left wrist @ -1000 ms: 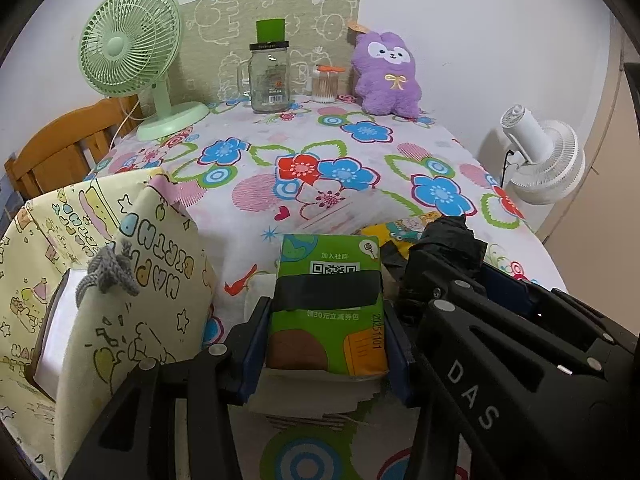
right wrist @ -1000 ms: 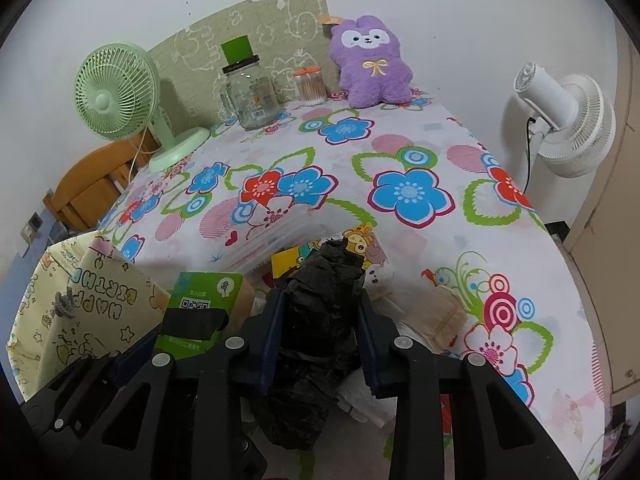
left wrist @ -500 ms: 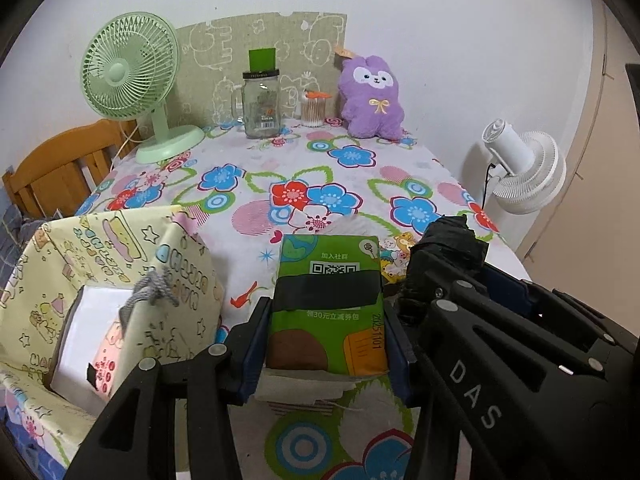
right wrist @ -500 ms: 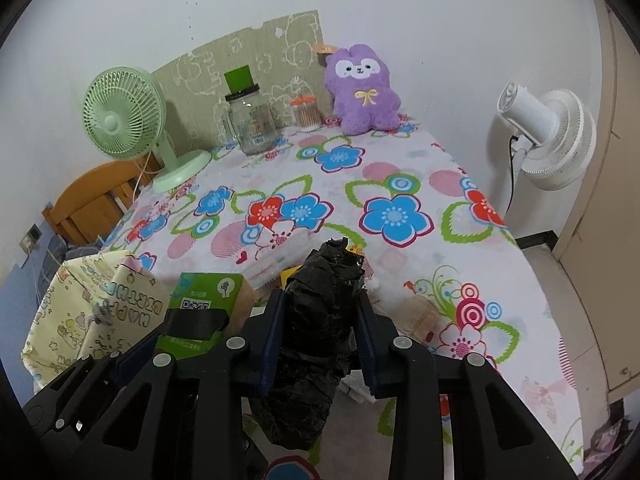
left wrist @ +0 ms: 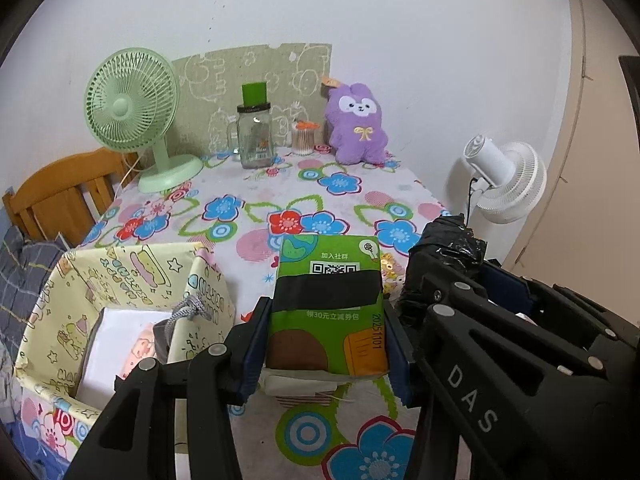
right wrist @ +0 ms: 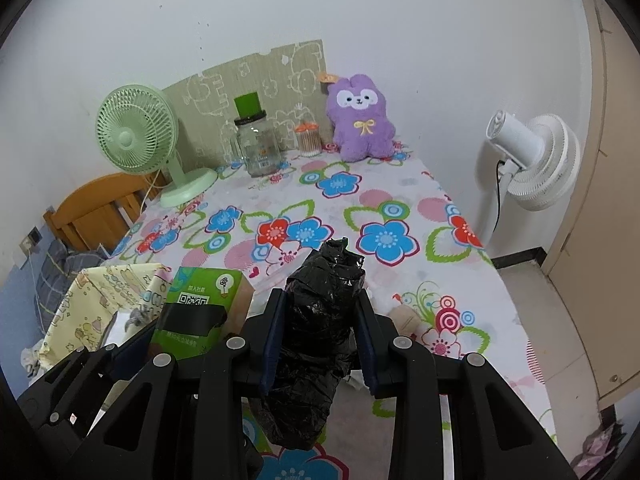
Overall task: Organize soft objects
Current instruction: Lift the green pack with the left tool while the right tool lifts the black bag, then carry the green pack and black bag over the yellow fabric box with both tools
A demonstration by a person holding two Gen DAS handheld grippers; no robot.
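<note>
My left gripper is shut on a green tissue pack with a black band and holds it above the near table edge; the pack also shows in the right wrist view. My right gripper is shut on a crumpled black plastic bag roll, which shows at the right of the left wrist view. A yellow patterned fabric basket stands open at the left, with a white item inside; its corner shows in the right wrist view.
The flowered table carries a green desk fan, a glass jar, a cotton swab tub and a purple plush rabbit at the back. A white floor fan stands right. A wooden chair stands left.
Both grippers have lifted and pulled back from the table with their loads held. More of the table and the open basket has come into view.
</note>
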